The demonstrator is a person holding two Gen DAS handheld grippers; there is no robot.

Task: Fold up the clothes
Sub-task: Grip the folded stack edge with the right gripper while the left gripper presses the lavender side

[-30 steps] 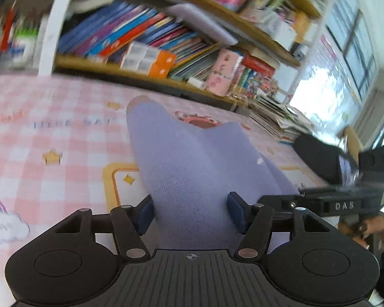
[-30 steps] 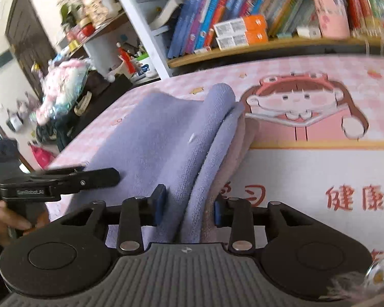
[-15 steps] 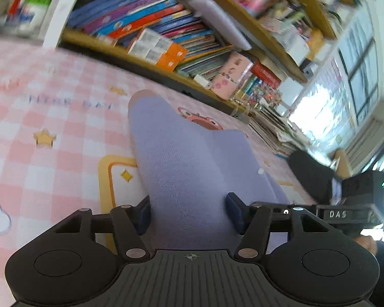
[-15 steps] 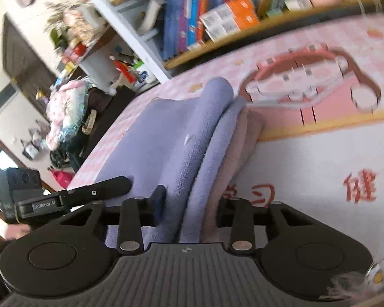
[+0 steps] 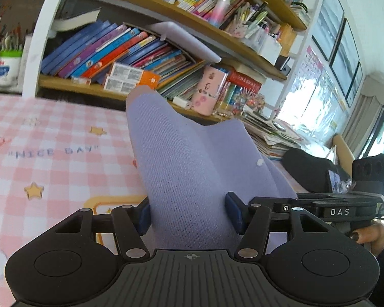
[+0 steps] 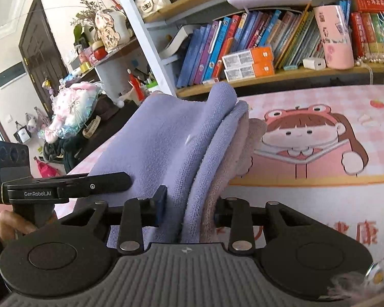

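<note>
A lavender knit garment with a pinkish inner layer is held up between both grippers above the pink checked table mat. My left gripper is shut on one end of the folded cloth, blue pads on either side. My right gripper is shut on the other end, pinching several layers. Each gripper shows in the other's view: the right one at the right edge, the left one at the left. The garment rises away from the fingers, its far end lifted off the mat.
A bookshelf packed with books runs along the table's far edge. A stack of papers and a dark cushion lie to the right. The mat carries a cartoon girl print. A cluttered side cabinet stands to the left.
Both grippers have lifted the garment higher off the mat and tilted upward, so more of the shelves shows. Both stay shut on the cloth.
</note>
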